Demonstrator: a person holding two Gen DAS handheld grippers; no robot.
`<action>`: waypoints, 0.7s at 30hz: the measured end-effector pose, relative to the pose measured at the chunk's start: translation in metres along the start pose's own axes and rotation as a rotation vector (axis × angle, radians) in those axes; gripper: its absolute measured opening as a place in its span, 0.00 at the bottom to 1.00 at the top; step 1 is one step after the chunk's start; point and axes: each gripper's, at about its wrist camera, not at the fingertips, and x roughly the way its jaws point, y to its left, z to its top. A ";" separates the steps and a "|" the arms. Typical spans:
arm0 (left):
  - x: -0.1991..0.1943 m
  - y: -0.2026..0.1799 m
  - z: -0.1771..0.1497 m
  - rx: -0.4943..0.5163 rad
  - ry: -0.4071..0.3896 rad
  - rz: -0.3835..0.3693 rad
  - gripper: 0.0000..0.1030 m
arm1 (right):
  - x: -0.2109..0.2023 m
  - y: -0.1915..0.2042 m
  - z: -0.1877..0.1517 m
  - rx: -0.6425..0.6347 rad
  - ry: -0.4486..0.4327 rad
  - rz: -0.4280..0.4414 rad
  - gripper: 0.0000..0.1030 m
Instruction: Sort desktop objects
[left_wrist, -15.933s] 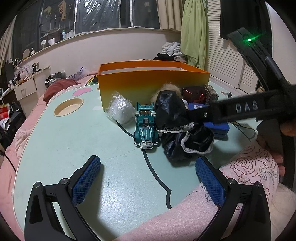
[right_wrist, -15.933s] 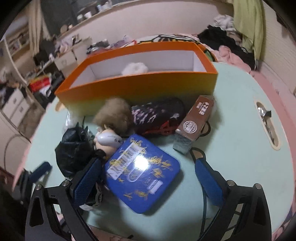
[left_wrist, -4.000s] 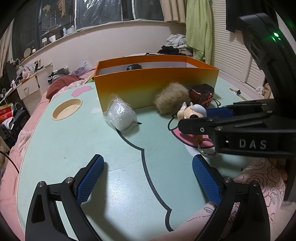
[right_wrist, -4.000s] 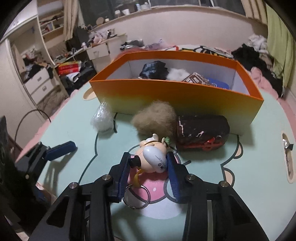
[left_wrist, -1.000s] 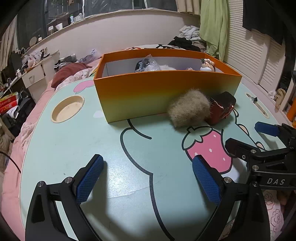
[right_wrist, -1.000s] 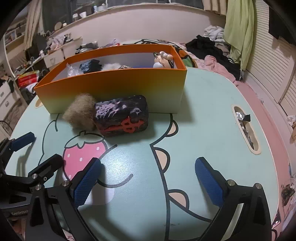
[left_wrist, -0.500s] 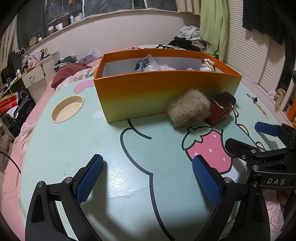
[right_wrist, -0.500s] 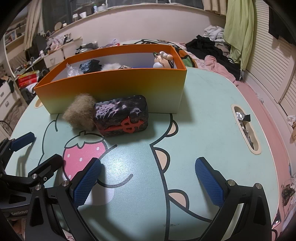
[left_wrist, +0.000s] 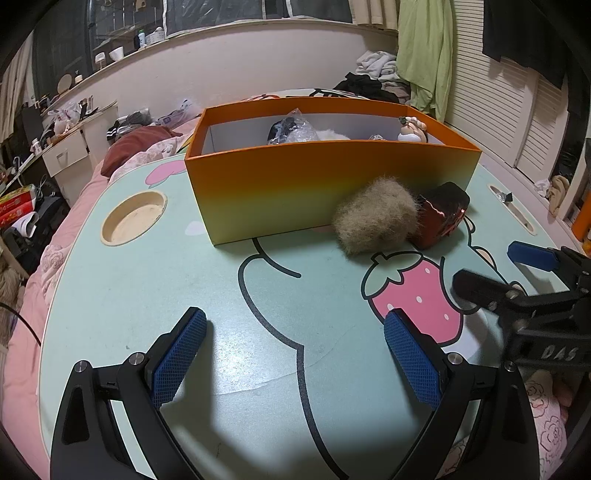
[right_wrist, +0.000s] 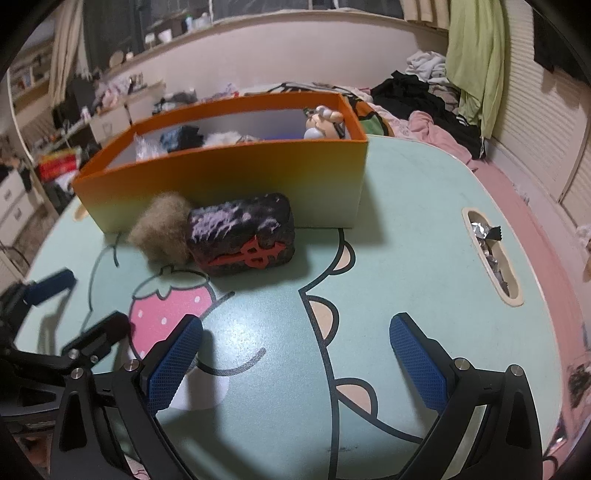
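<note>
Still outside the one orange box (left_wrist: 325, 184): one fur ball (left_wrist: 375, 218), one dark pouch (right_wrist: 242, 232); left gripper (left_wrist: 295, 354) and right gripper (right_wrist: 295, 354) both wide, empty.

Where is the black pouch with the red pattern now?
The black pouch lies on the table, against the orange box front wall, touching the furry ball on its left.

The right hand-held gripper (right_wrist: 295, 360) fills the bottom of the frame, its blue pads spread wide over the mint counter (right_wrist: 406, 229) and holding nothing. Above centre, a black pouch (right_wrist: 242, 234) (red ornament on its front) lies touching a tan fur ball (right_wrist: 160, 230), both just before the orange box (right_wrist: 236, 181). The left hand-held gripper (right_wrist: 79, 306) shows at lower left, blurred.
</note>
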 end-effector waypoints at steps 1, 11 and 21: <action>0.000 0.000 0.000 0.000 0.000 0.000 0.94 | -0.001 -0.003 0.001 0.019 -0.011 0.021 0.99; -0.001 0.001 -0.001 -0.001 0.000 -0.002 0.94 | -0.012 -0.008 0.015 0.090 -0.063 0.085 0.99; 0.000 0.001 -0.001 -0.001 -0.001 -0.003 0.94 | 0.022 0.018 0.053 -0.051 0.000 0.050 0.81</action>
